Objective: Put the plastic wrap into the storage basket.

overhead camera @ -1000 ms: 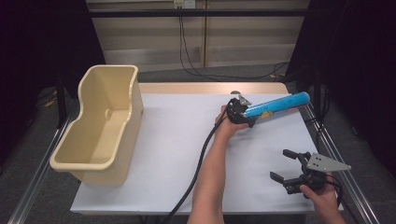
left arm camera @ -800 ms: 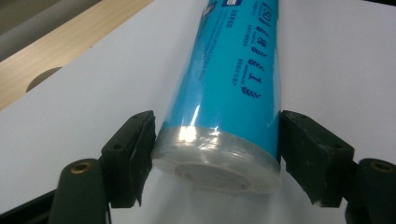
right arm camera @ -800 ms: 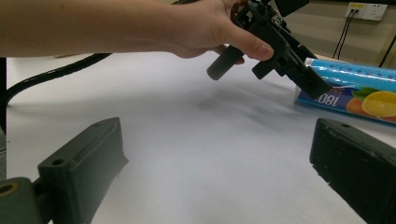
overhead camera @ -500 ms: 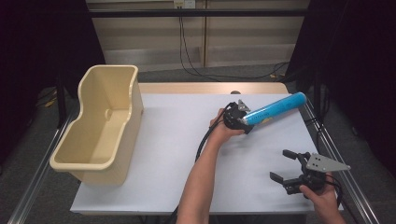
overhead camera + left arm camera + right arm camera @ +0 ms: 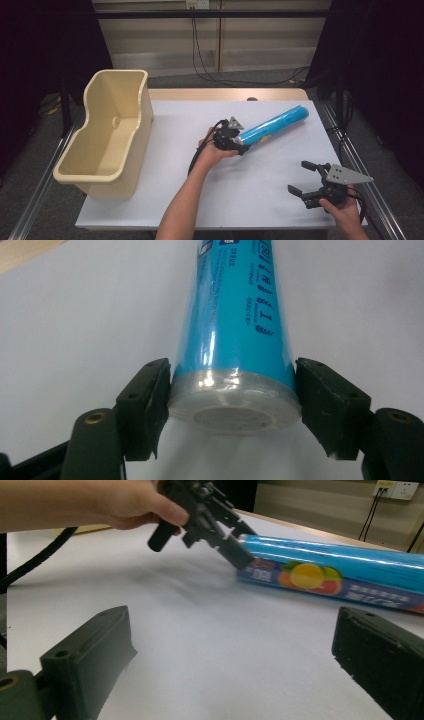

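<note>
— White desk (image 5: 150, 200), dark room around it, yes? Where is the roll (image 5: 275, 125) lying now?

— It is on the right half of the desk, and its long axis goes diagonally: the near end points to the middle, the far end points to the far right corner. From the right tongs view it seems to rest flat on the desk, or almost.

— And which tongs have it?

— The left tongs (image 5: 239, 141). They are clenched on the near end of the roll; in the left tongs view both pads press the sides of the roll (image 5: 232, 340), just at its end cap. Their jaws were closing a moment ago, with the roll between them.

— The right tongs (image 5: 306, 180)?

— Released, jaws wide, nothing between. They wait at the near right edge, well apart from the roll.

— So the next move?

— I think it goes to the bin (image 5: 107, 145), which stands at the left edge. The roll must travel left across the desk, so its long axis should turn to fit along the bin.
</note>
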A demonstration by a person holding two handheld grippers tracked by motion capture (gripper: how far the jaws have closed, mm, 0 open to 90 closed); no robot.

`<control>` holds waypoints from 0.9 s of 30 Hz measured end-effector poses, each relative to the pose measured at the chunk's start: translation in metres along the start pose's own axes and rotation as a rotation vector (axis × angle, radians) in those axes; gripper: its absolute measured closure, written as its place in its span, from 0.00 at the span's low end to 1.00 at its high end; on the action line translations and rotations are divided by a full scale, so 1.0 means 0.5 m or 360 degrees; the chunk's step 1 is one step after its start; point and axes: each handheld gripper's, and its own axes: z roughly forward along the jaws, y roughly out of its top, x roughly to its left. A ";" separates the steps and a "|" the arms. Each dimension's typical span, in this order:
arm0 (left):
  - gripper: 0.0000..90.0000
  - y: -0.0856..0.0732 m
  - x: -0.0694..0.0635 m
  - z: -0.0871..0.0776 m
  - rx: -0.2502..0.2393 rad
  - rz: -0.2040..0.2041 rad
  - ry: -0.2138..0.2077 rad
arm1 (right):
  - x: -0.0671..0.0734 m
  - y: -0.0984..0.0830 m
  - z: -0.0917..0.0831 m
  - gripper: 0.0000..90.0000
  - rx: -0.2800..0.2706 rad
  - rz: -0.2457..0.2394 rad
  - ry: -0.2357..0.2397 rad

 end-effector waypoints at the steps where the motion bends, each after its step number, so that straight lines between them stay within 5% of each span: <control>1: 0.36 -0.009 0.000 -0.013 0.0007 -0.0002 0.0002 | 0.000 0.000 0.000 0.03 0.0004 -0.0005 -0.0001; 18: 0.36 -0.186 -0.026 -0.215 -0.0078 -0.0174 0.0061 | 0.003 0.000 -0.001 0.03 0.0011 -0.0011 -0.0003; 27: 0.36 -0.272 -0.051 -0.322 -0.0086 -0.0214 0.0125 | 0.005 -0.001 0.004 0.03 0.0020 -0.0016 0.0001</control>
